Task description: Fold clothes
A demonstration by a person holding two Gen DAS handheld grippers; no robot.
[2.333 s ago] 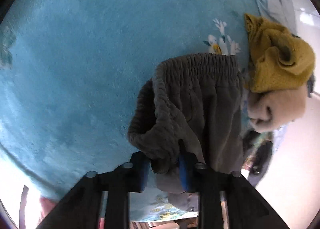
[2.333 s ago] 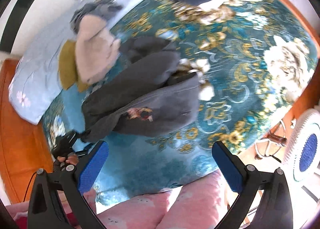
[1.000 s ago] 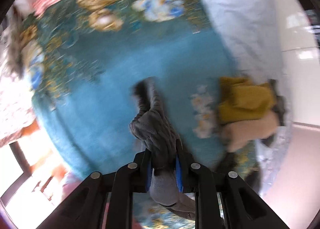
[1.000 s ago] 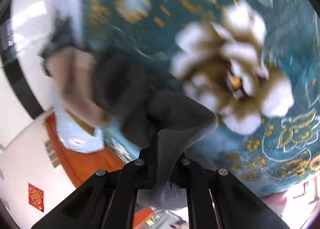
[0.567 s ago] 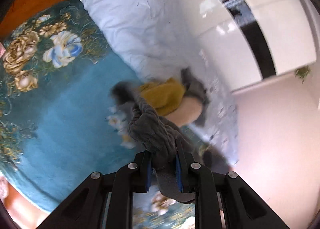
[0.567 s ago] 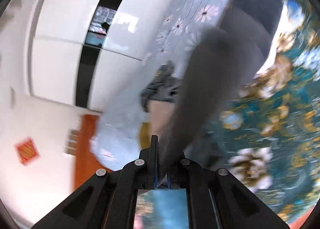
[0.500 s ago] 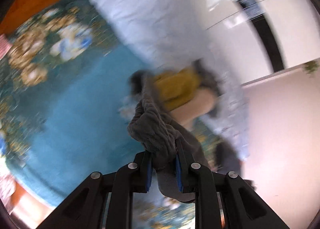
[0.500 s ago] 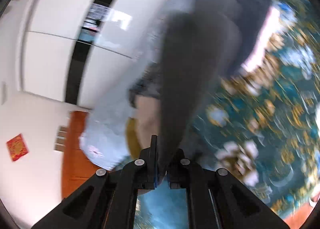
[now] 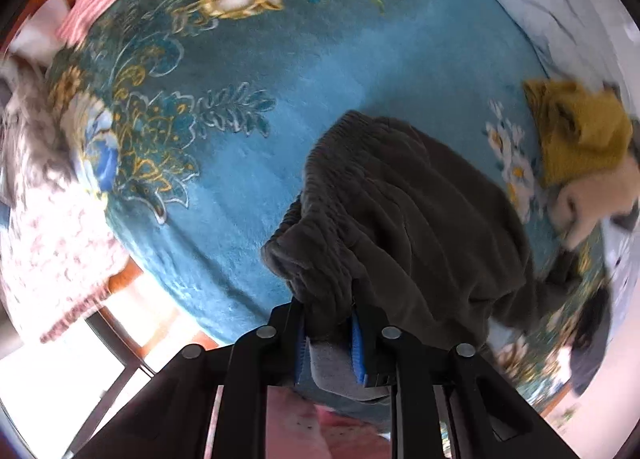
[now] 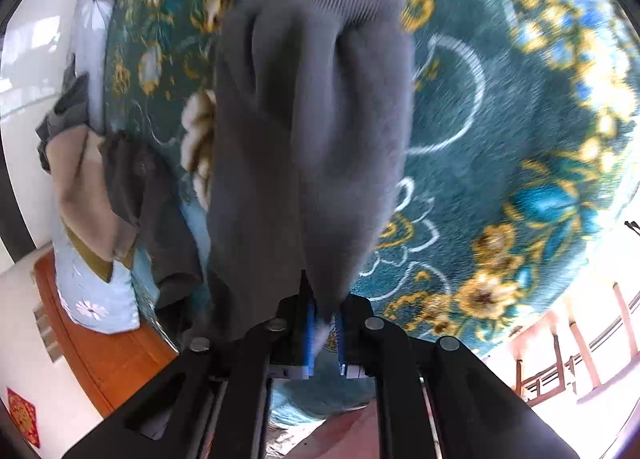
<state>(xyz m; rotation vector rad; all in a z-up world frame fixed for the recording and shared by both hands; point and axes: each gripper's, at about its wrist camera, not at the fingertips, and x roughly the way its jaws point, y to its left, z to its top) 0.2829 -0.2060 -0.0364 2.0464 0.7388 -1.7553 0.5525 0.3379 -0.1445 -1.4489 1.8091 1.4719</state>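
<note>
A pair of dark grey fleece trousers (image 9: 404, 211) hangs over the teal floral bedspread (image 9: 248, 163). My left gripper (image 9: 328, 333) is shut on the bunched elastic waistband. My right gripper (image 10: 323, 329) is shut on the other end of the grey trousers (image 10: 304, 111), whose ribbed cuff shows at the top of the right wrist view. The cloth stretches away from both grippers and hides the bed beneath it.
A pile of clothes, mustard (image 9: 576, 131) and beige (image 9: 596, 199), lies at the right by a pale blue floral pillow (image 9: 560, 7). The same pile (image 10: 88, 187) shows left in the right wrist view. A pink patterned quilt (image 9: 44, 219) lies left. The orange wooden bed frame (image 10: 100, 335) edges the bed.
Both grippers have swung back down from facing the wardrobe to facing the bed, still holding the trousers. The waistband now spreads out over the blue bedspread.
</note>
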